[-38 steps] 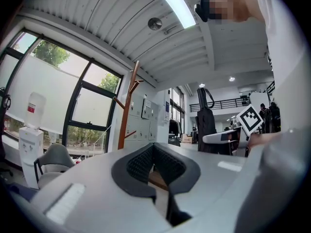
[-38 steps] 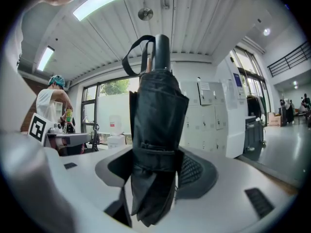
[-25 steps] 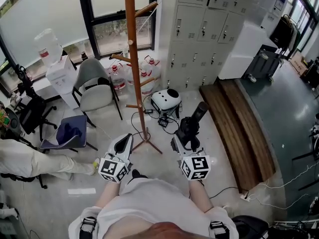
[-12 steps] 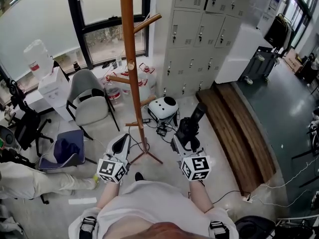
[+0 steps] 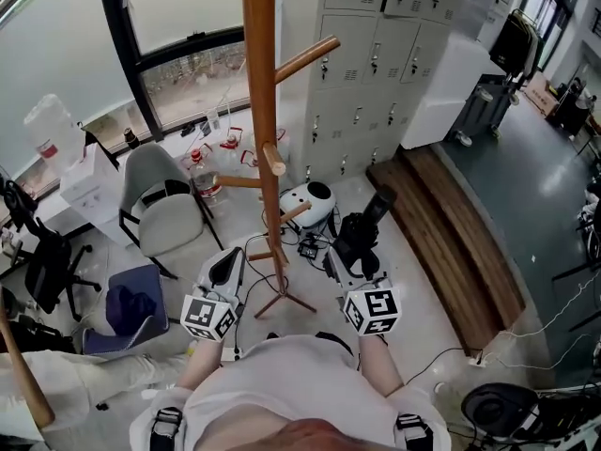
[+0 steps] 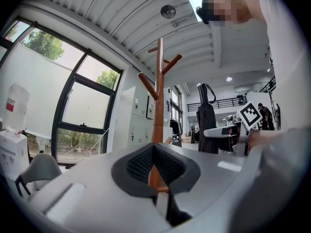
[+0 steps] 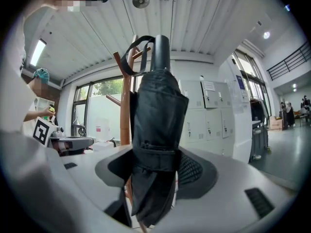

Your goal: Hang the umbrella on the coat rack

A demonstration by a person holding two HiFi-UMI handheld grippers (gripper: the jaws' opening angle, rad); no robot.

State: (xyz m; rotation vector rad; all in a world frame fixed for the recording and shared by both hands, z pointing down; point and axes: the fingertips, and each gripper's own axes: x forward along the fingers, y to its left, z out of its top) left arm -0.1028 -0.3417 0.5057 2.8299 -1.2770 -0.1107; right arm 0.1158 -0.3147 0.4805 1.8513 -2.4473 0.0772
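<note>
The wooden coat rack (image 5: 261, 111) stands straight ahead, its pegs angled upward and its feet on the floor between my two grippers. My right gripper (image 5: 349, 256) is shut on a folded black umbrella (image 5: 362, 228), which points away toward the lockers. In the right gripper view the umbrella (image 7: 158, 115) stands upright between the jaws, its wrist loop at the top, with the coat rack (image 7: 125, 115) just behind it to the left. My left gripper (image 5: 228, 256) is held level left of the rack's base, jaws together and empty. Its own view shows the coat rack (image 6: 158, 96) dead ahead.
Grey lockers (image 5: 376, 54) line the wall behind the rack. A grey chair (image 5: 164, 205) and a water dispenser (image 5: 89, 172) stand at the left. A white rounded device (image 5: 308, 200) and cables lie near the rack's feet. A wooden step (image 5: 451, 224) runs along the right.
Both grippers and the head camera have moved closer to the coat rack, which now looms larger and more central. The umbrella stays in the right gripper; the left stays shut.
</note>
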